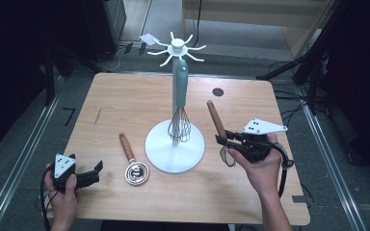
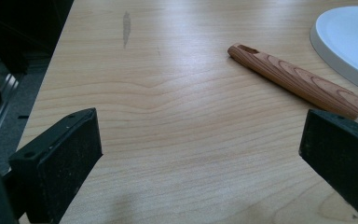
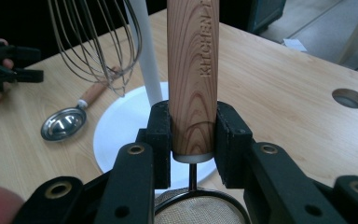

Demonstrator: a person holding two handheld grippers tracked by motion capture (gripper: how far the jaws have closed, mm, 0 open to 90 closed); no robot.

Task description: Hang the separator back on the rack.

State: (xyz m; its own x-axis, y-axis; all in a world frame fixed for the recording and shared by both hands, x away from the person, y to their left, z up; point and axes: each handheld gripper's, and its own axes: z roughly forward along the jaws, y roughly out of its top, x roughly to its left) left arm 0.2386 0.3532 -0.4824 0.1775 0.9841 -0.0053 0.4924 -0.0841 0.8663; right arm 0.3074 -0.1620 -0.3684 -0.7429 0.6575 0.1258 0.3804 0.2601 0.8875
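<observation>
Pale wood-grain tabletop (image 1: 125, 96) carries the scene, ringed by dark floor and cables. At the near left corner, a hand holds the left tool (image 1: 95, 172), its jaws standing wide apart over bare wood; in the left gripper view the two black jaws frame empty tabletop, with a wood-grain handle lying just beyond the right jaw. That handle belongs to a small metal ladle (image 1: 134, 163), lying flat near the front edge, its shiny bowl toward the person and its handle (image 2: 298, 81) pointing away toward the far edge. Toward the near right corner, a hand grips the right tool (image 1: 223, 140), whose jaws are clamped on the lower end of a wooden-handled strainer (image 3: 193, 60); the handle rises tilted toward the far edge, and the right gripper view shows fine mesh (image 3: 198, 210) hanging below the jaws. Just left of it, at the middle of the tabletop, sits the round white base of a utensil stand (image 1: 175, 147), its pole rising to a crown of curved white hooks. A teal-handled whisk (image 1: 180, 103) hangs from one hook, wires down, just above the base. Farther back, a dark round hole (image 1: 218, 91) marks the tabletop near the far edge.
</observation>
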